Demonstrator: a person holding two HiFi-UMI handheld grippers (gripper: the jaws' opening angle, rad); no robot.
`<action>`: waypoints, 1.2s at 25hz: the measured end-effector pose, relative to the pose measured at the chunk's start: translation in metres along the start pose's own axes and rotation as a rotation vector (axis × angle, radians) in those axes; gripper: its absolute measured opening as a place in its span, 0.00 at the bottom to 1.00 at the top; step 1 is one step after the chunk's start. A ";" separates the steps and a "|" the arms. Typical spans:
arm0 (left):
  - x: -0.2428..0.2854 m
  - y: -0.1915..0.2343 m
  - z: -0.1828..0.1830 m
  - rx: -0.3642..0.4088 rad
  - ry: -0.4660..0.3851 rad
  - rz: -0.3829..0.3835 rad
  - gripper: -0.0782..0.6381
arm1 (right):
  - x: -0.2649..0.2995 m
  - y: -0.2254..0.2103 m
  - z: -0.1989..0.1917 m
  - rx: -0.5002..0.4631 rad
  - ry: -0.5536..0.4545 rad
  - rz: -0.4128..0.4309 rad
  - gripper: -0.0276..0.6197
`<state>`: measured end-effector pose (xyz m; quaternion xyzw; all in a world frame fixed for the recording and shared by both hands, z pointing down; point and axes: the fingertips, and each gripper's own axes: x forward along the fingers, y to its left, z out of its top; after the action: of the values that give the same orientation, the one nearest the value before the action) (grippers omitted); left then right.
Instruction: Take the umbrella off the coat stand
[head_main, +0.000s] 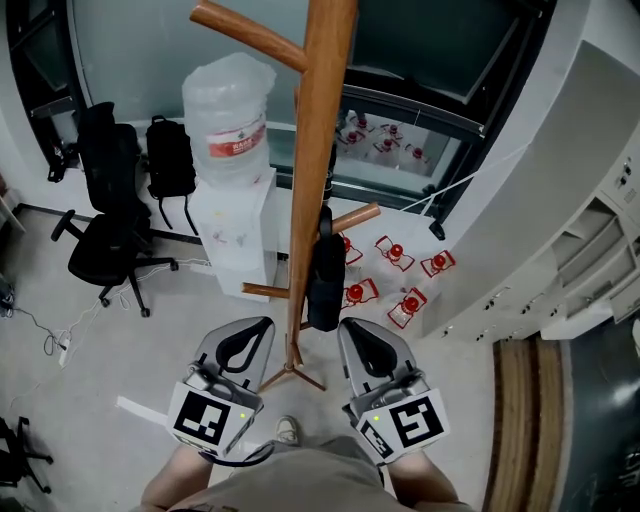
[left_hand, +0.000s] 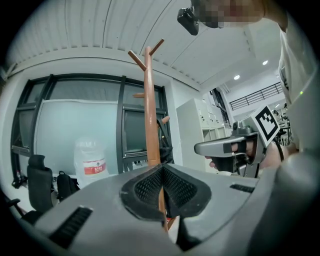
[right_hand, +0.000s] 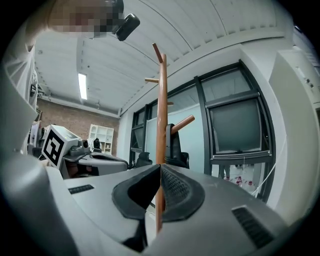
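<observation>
Umbrella (head_main: 325, 272), black and folded, hangs upright from a short lower peg on the right of the wooden coat stand (head_main: 316, 150), its body lying close against the pole. In the right gripper view it shows as a dark shape (right_hand: 174, 146) on that peg, just right of the pole.

2 devices are held level near the stand's base, 1 on each side of the pole and apart from it. The left hand-held gripper (head_main: 255, 330) has its ribbed black pads together at the tips, with nothing between them; the pole only shows behind them. The right hand-held gripper (head_main: 355, 330) is likewise closed and empty. Neither touches the umbrella.

Behind the stand, a white water dispenser (head_main: 235, 235) carries a large bottle. To its left are a black backpack (head_main: 170, 158) and a black office chair (head_main: 105, 235).
</observation>
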<state>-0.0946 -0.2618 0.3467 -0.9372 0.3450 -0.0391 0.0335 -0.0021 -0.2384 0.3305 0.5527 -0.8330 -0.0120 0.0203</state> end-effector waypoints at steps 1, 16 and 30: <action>0.002 0.000 -0.001 -0.001 -0.001 -0.001 0.12 | 0.001 -0.002 -0.001 0.002 0.000 0.000 0.05; 0.016 -0.002 0.002 -0.027 0.018 0.077 0.12 | 0.001 -0.020 0.005 0.001 -0.010 0.117 0.08; 0.038 -0.010 0.005 -0.008 0.034 0.133 0.12 | 0.019 -0.043 -0.001 -0.004 0.011 0.315 0.38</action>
<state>-0.0591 -0.2785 0.3450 -0.9116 0.4070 -0.0516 0.0264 0.0301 -0.2724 0.3305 0.4153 -0.9092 -0.0073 0.0274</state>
